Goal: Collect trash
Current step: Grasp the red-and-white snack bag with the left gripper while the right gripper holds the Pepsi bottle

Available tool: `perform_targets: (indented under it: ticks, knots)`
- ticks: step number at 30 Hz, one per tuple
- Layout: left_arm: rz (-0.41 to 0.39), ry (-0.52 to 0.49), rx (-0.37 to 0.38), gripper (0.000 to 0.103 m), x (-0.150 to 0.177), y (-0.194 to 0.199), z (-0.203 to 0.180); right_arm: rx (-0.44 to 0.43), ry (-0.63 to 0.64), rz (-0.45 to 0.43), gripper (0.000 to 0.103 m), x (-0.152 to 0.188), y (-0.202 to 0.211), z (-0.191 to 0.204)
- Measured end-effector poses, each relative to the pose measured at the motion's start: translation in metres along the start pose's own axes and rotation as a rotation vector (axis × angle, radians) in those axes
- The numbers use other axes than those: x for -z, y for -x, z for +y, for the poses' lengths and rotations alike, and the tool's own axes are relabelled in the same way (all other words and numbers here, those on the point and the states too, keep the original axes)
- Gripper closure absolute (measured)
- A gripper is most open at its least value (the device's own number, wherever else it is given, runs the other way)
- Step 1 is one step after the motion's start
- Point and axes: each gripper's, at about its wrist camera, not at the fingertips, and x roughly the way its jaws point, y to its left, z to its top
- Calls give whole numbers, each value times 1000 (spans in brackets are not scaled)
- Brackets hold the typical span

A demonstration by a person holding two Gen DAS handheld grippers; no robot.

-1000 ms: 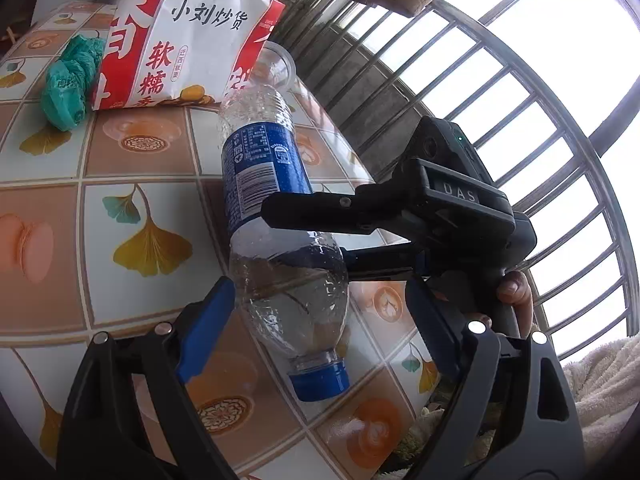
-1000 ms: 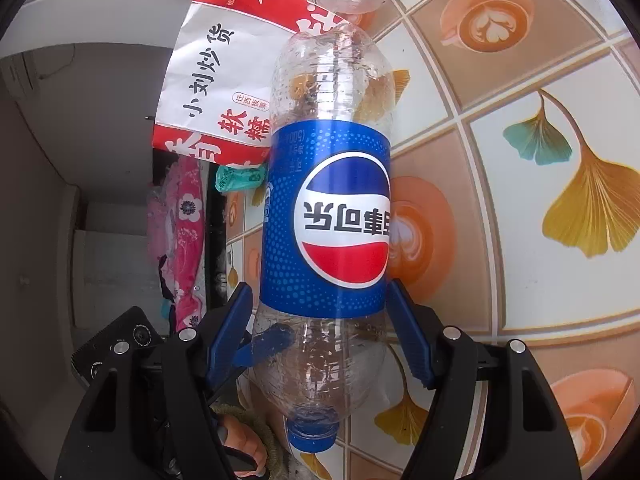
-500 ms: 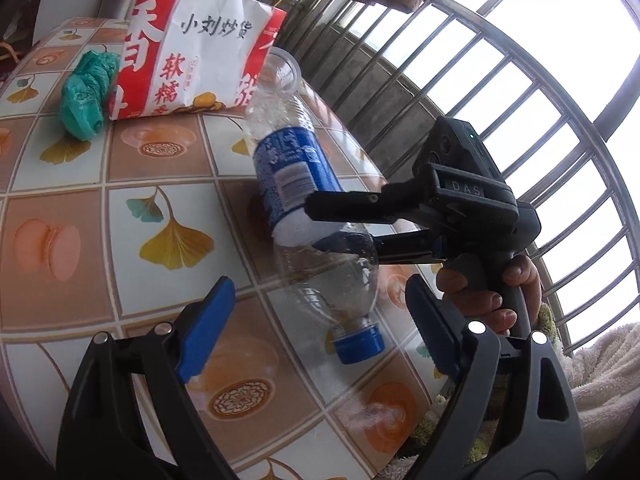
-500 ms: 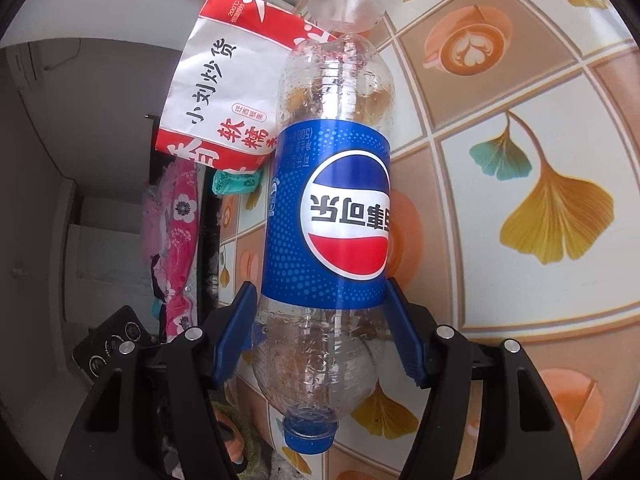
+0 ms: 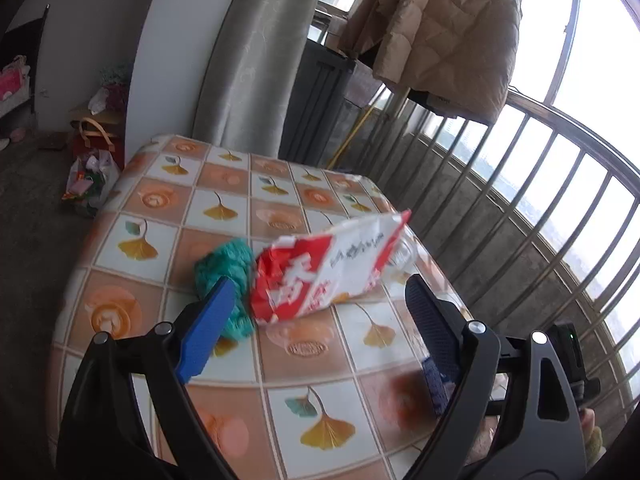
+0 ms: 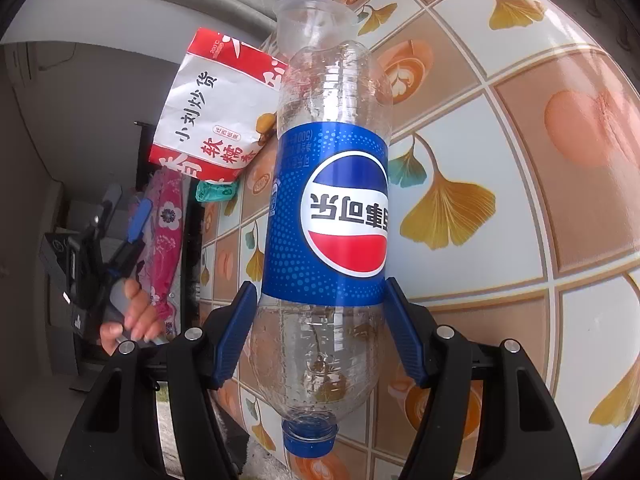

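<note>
My right gripper (image 6: 320, 324) is shut on an empty Pepsi bottle (image 6: 328, 216), cap end toward the camera, held above the tiled table (image 6: 520, 160). A red and white snack bag (image 6: 216, 112) lies beyond it, with a clear plastic cup (image 6: 312, 20) behind the bottle's base and a crumpled green bag (image 6: 214, 192) beside the snack bag. My left gripper (image 5: 316, 328) is open and empty above the table (image 5: 248, 368), facing the snack bag (image 5: 328, 272) and the green bag (image 5: 228, 268). A sliver of the bottle's blue label (image 5: 434, 384) shows behind my right finger.
A metal balcony railing (image 5: 520, 200) runs along the table's right side. A beige coat (image 5: 440, 28) hangs above it and a grey curtain (image 5: 256, 52) stands behind the table. Bags (image 5: 92, 176) sit on the floor at the left.
My left gripper has pulled back and swung left away from the bottle, now facing the snack bag and green bag. My right gripper still holds the bottle, lifted slightly.
</note>
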Motion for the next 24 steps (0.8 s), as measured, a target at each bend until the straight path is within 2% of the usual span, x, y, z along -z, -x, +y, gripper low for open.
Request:
perform_targets:
  ticks: [4,7,10,18,21,24]
  knots:
    - [-41,-25,-43,21,-29,-20,1,12,10,0,40,0,-1,4]
    - [-19,-52,-68,21,-40,-44,0,13,12,0,40,1,1,3]
    - [26,-61,-54,21,-42,-67,-1,7,6,-1,40,1,0,3]
    - [102,-131,72,42,-6,-84,-27,-12,-6,4,40,2,4,-4]
    - [137,-170,71,49,6,-92,-37,-16,-7,6,40,2,4,-5]
    - [172,-175,43,62,13,-104,-40,-24,-13,6,40,3,5,-7]
